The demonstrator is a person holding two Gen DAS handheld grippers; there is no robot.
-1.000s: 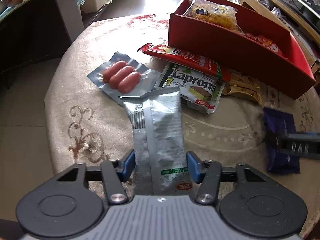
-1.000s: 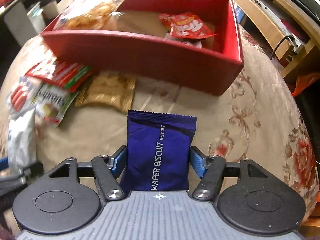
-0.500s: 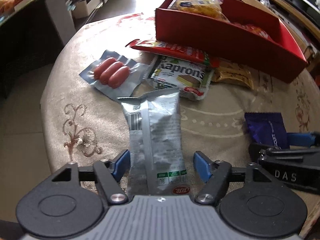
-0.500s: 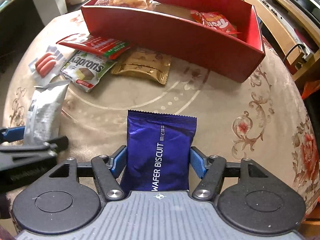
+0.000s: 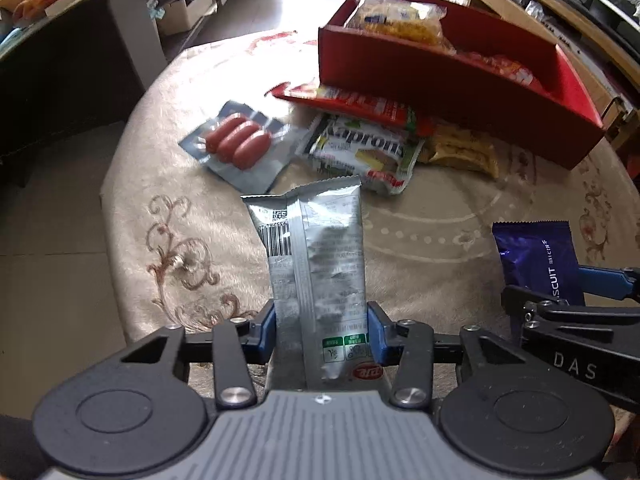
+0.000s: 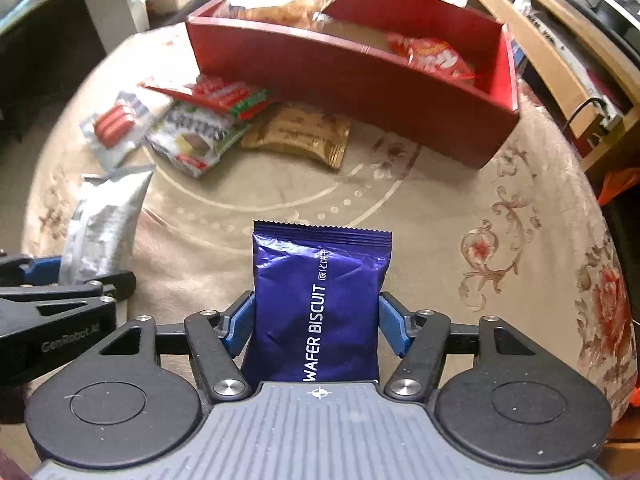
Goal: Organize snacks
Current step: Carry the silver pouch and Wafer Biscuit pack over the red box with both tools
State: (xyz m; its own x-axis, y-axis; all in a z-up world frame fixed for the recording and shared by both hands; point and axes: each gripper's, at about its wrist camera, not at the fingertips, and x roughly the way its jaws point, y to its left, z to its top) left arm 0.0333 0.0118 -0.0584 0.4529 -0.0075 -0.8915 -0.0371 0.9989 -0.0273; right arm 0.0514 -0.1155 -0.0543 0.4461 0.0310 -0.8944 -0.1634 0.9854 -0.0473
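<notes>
Right wrist view, beige floral tablecloth (image 6: pixel 500 216), tiled floor (image 5: pixel 52 240)

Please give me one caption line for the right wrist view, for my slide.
Right gripper holds a blue wafer biscuit pack above the table, facing the red box.

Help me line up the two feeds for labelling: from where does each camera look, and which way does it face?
Left wrist: on the left gripper, looking down and forward over the silver packet it grips; the right gripper shows at right.
Right wrist: on the right gripper, facing the red box over its blue wafer packet; the left gripper's fingers show at left.
Shared: box, both packets, sausage pack.
</notes>
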